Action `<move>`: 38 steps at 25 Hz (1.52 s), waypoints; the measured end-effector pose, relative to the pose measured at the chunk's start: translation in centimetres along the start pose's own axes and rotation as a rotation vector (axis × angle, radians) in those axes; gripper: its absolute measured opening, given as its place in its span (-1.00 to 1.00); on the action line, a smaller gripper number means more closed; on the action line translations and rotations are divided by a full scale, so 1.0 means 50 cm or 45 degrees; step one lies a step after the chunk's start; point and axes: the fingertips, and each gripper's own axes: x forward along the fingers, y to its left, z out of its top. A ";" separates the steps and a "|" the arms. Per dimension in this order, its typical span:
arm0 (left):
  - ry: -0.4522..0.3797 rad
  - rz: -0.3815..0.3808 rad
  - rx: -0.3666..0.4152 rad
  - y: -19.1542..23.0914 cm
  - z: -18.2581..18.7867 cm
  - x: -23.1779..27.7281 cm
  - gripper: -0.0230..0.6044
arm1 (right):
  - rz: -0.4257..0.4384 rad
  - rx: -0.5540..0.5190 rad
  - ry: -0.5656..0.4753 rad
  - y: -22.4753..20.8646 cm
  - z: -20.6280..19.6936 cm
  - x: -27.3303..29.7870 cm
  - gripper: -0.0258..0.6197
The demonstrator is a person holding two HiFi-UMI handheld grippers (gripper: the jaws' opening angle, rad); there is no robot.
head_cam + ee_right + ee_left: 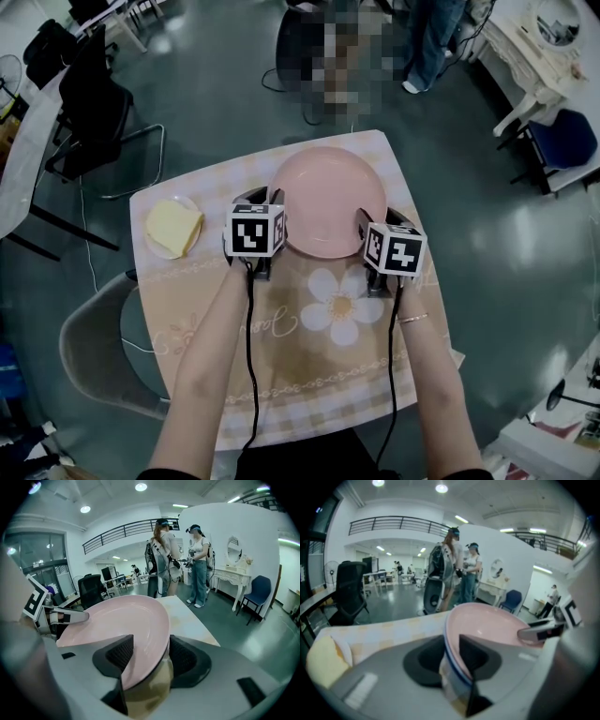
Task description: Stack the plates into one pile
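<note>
A cursive line [270, 324] runs across the table [309, 403] cloth beside one big daisy print [342, 306]; it is too small to read. Each gripper bears one cube with black square markers and no legible words.

The left gripper [452, 644] is clamped on the left rim of the pink plate [328, 202]. The rim sits between its dark pads, and a thin blue line runs along the edge there. The right gripper [149, 645] is clamped on the plate's right rim, one pad on top and one beneath. So the one pink plate is held from both sides, over the far middle of the table; whether it rests on the cloth cannot be told. It is empty.

Well to its left, near the table's edge, lies one yellow plate [175, 225], with a white rim showing under it.

Beyond the table two people [164, 557] stand on the dark floor. One blue chair [258, 592] stands by a white dresser [236, 576].
</note>
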 end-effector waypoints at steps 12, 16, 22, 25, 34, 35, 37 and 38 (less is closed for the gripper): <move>-0.083 0.046 0.014 0.003 0.028 -0.037 -0.60 | -0.045 0.005 -0.100 -0.010 0.025 -0.044 -0.25; -0.147 0.041 0.053 -0.014 0.060 -0.068 -0.68 | -0.033 -0.010 -0.166 0.001 0.047 -0.079 -0.25; -0.227 0.039 0.083 -0.038 0.101 -0.122 -0.79 | -0.028 -0.045 -0.262 0.017 0.082 -0.144 -0.44; -0.256 0.034 0.096 -0.053 0.114 -0.151 -0.81 | -0.016 -0.054 -0.303 0.025 0.094 -0.178 -0.56; -0.332 0.027 0.099 -0.086 0.114 -0.245 -0.86 | 0.001 -0.086 -0.415 0.051 0.098 -0.282 -0.89; -0.344 0.029 0.098 -0.088 0.113 -0.258 -0.88 | 0.015 -0.085 -0.430 0.057 0.097 -0.295 -0.90; -0.366 0.028 0.097 -0.092 0.111 -0.281 -0.90 | 0.044 -0.086 -0.465 0.070 0.097 -0.320 -0.90; -0.375 0.027 0.097 -0.094 0.109 -0.293 -0.90 | 0.054 -0.092 -0.483 0.077 0.097 -0.332 -0.91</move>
